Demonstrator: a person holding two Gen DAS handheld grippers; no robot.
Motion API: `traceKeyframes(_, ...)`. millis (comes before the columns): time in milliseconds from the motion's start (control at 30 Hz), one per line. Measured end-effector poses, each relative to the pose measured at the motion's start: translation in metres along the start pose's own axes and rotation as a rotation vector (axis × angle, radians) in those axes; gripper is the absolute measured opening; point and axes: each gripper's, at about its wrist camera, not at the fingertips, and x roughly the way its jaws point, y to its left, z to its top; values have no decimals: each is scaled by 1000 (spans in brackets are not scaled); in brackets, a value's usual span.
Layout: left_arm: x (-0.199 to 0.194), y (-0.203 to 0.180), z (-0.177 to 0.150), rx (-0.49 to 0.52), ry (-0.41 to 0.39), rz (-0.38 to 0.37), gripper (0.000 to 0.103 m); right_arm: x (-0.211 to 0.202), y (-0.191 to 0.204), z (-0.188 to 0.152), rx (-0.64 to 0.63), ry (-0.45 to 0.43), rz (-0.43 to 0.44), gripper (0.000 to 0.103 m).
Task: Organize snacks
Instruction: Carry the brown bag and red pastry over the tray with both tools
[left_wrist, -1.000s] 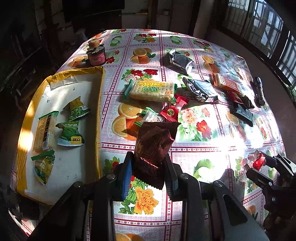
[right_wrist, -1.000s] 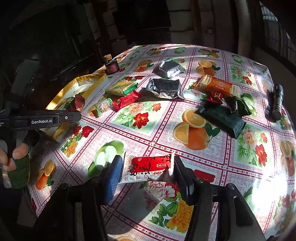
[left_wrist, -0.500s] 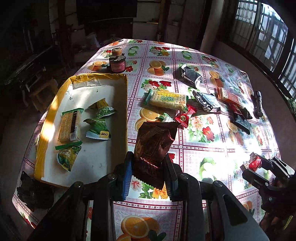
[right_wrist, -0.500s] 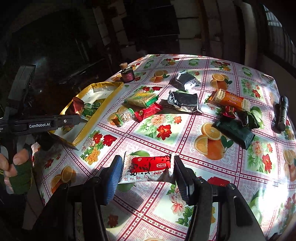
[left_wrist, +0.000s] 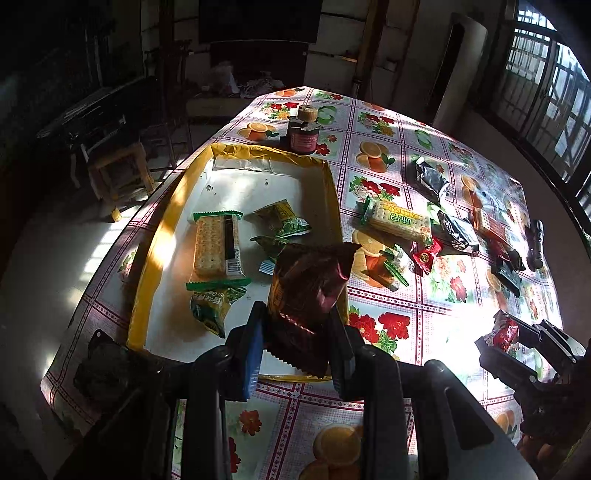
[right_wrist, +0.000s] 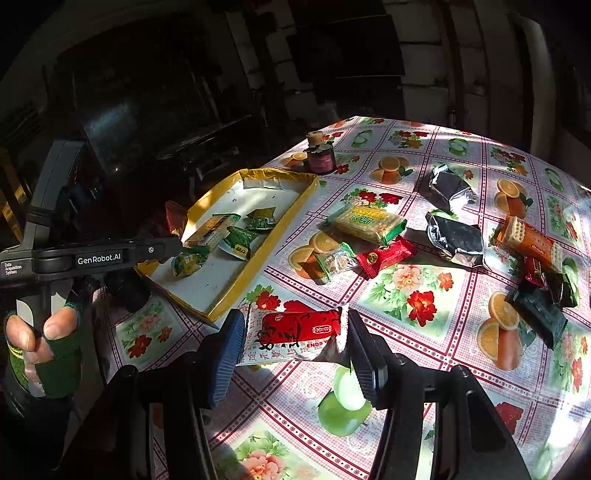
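My left gripper is shut on a dark brown snack packet, held above the near right corner of the yellow-rimmed tray. Inside the tray lie a cracker pack and green snack packets. My right gripper is shut on a red and white snack packet, held over the floral tablecloth just right of the tray. In the right wrist view the left gripper shows at the left, with the brown packet at its tip.
Loose on the tablecloth lie a green-ended cracker pack, silver foil packets, an orange cracker pack, small red packets, dark packets and a black torch. A dark jar stands beyond the tray. A stool is left of the table.
Both grippers have moved left and risen a little, carrying their packets. The left one now hangs over the tray's near corner; the right one has come close beside the tray.
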Motion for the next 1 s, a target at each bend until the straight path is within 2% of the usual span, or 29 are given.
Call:
traceKeyframes(267,6,27,3,-53,5,23,30,30,25,20,-20,12,75,60)
traceKeyframes(467,14,42,7,-83,14,35,30,60,55,36,-82,33,120,60)
traceKeyframes(800,25,59,26,-118,17,42,30,127,101,49,-230,130,144,60)
traceKeyframes(1000,51,63,31,-117,71,46,30,161,109,48,-267,201,145,60)
